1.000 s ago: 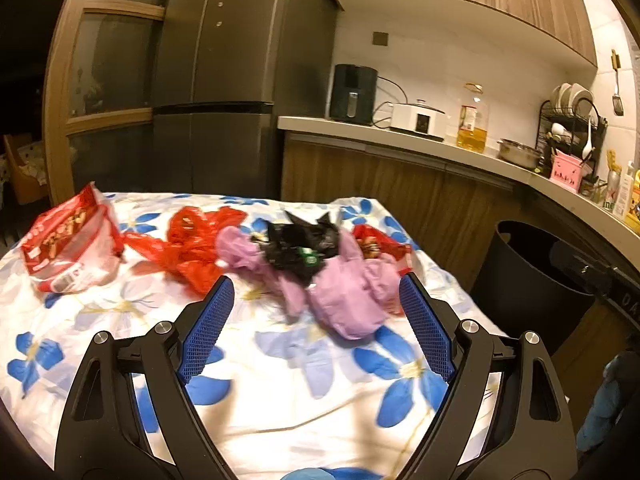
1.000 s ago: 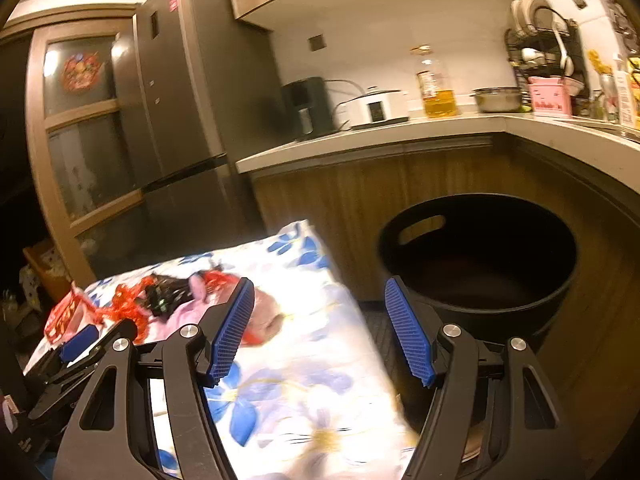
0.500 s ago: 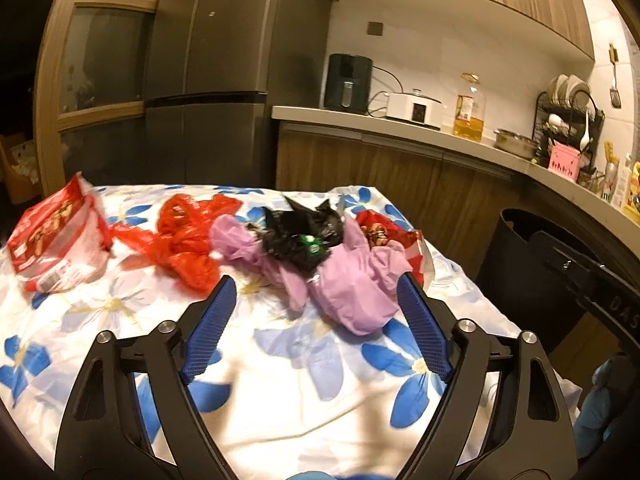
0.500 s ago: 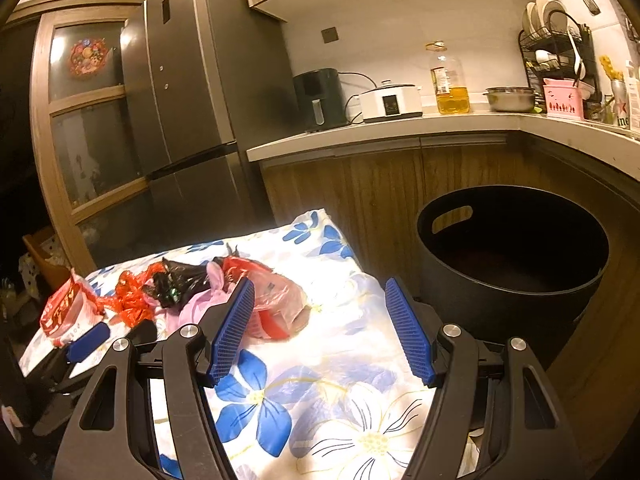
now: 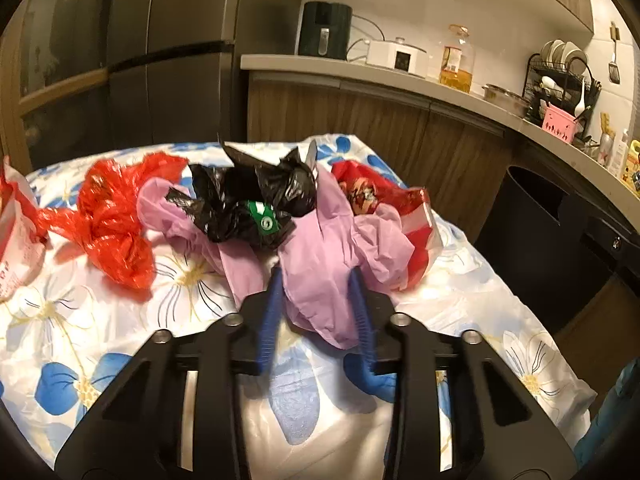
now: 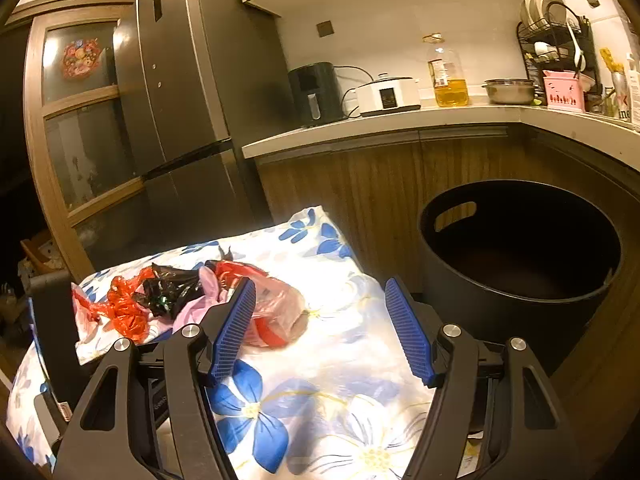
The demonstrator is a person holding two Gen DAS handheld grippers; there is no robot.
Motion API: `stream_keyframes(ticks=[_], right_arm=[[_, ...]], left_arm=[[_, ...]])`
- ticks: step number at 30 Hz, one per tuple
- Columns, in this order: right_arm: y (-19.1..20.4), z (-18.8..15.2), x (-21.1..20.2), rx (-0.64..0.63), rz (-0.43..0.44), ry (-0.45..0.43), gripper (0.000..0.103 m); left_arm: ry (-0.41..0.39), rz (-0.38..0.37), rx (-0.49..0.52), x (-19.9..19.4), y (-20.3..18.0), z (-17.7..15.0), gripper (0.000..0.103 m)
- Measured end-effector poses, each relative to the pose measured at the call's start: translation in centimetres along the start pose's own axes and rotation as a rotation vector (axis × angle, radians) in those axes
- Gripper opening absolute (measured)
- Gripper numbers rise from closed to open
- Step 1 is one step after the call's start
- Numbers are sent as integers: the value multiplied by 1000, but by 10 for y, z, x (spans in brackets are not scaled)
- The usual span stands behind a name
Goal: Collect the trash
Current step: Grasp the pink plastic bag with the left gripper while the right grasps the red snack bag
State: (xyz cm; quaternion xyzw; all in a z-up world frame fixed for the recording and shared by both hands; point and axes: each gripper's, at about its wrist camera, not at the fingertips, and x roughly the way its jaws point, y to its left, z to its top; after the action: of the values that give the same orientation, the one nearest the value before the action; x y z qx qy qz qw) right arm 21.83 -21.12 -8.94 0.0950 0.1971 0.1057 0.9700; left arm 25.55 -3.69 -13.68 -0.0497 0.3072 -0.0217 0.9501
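Crumpled bags lie in a heap on the flowered tablecloth (image 5: 100, 340): a purple bag (image 5: 332, 232), a black bag (image 5: 248, 200) on top of it, a red bag (image 5: 112, 216) to the left and a red-and-clear snack bag (image 5: 416, 216) to the right. My left gripper (image 5: 316, 276) has its jaws closing, and the blue pads press into the near lobe of the purple bag. My right gripper (image 6: 320, 286) hangs open over the cloth with nothing between its fingers; the snack bag (image 6: 276, 312) lies just beyond its left finger.
A round black bin (image 6: 520, 240) stands on the floor right of the table, below the wooden counter (image 6: 400, 120). A red-and-white packet (image 5: 16, 236) lies at the table's left edge. The fridge (image 6: 180, 120) stands behind the table.
My left gripper has moved forward and down onto the purple bag and its jaws have narrowed from wide open to squeezing it. The right gripper has drifted slightly, still open.
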Motion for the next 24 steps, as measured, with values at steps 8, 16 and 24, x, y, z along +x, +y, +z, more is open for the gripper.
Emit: stream_keyframes(ticks=[8, 16, 24], right_arm=[[21, -3, 10, -39, 17, 22, 67], [40, -6, 26, -70, 23, 41, 64], [57, -6, 54, -89, 22, 61, 54]], left_arm=[[14, -35, -5, -8, 12, -10, 2], [-76, -52, 5, -67, 31, -23, 2], [-162, -10, -27, -109, 59, -20, 1]])
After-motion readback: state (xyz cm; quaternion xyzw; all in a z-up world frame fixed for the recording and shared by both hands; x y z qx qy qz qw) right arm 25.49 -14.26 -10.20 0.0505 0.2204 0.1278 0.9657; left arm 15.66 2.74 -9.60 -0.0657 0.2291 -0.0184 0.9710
